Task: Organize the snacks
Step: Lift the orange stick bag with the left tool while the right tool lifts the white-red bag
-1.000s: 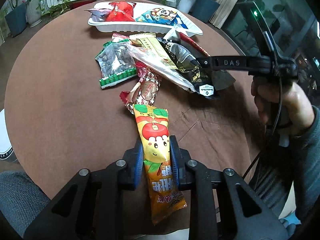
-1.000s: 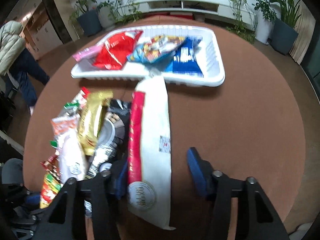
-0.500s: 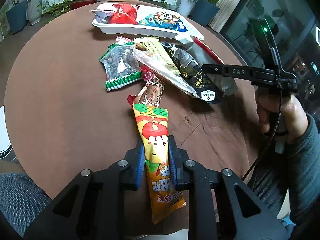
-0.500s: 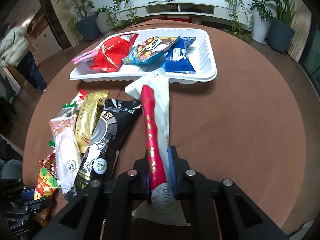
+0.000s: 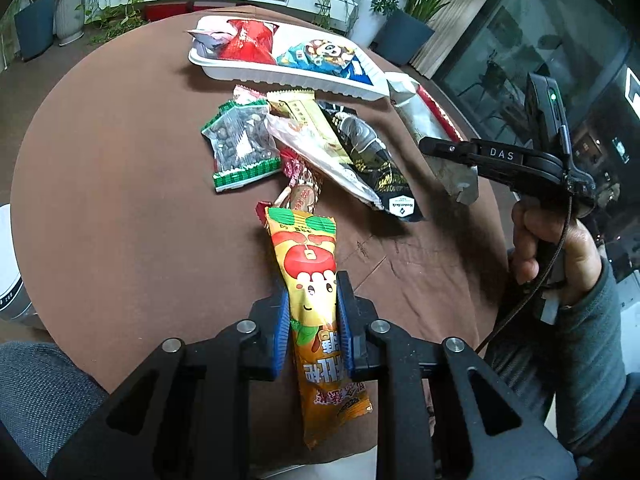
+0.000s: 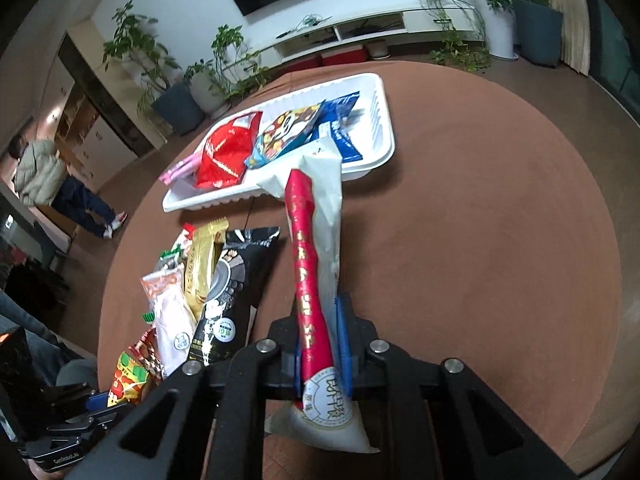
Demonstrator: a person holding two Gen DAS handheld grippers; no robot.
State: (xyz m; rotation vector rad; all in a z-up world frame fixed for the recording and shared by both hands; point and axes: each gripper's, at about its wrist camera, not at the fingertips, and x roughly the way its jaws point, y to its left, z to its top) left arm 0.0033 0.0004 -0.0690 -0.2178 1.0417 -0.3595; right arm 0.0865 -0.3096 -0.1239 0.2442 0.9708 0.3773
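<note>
My left gripper (image 5: 313, 312) is shut on a long orange-yellow snack packet (image 5: 314, 280) with a red apple picture, near the table's front edge. My right gripper (image 6: 323, 344) is shut on a white packet with a red stripe (image 6: 316, 240), lifted and tilted; its far end points at the white tray (image 6: 380, 120). In the left wrist view that white packet (image 5: 424, 120) hangs from the right gripper (image 5: 430, 145), held by a hand (image 5: 556, 248). The tray (image 5: 280, 76) holds a red bag, a panda packet and a blue packet.
A pile of snacks lies mid-table: a green-edged nut bag (image 5: 240, 144), a gold bar (image 5: 308, 124), a clear-white packet (image 5: 320, 160), a black packet (image 5: 372, 160) and small red-brown wrappers (image 5: 300, 196). A person (image 6: 44, 176) stands far left. Potted plants ring the round brown table (image 6: 500, 240).
The right gripper closed on the white red-striped packet, lifted it off the table and rolled it, shifting right. The left gripper kept its hold on the orange packet almost in place.
</note>
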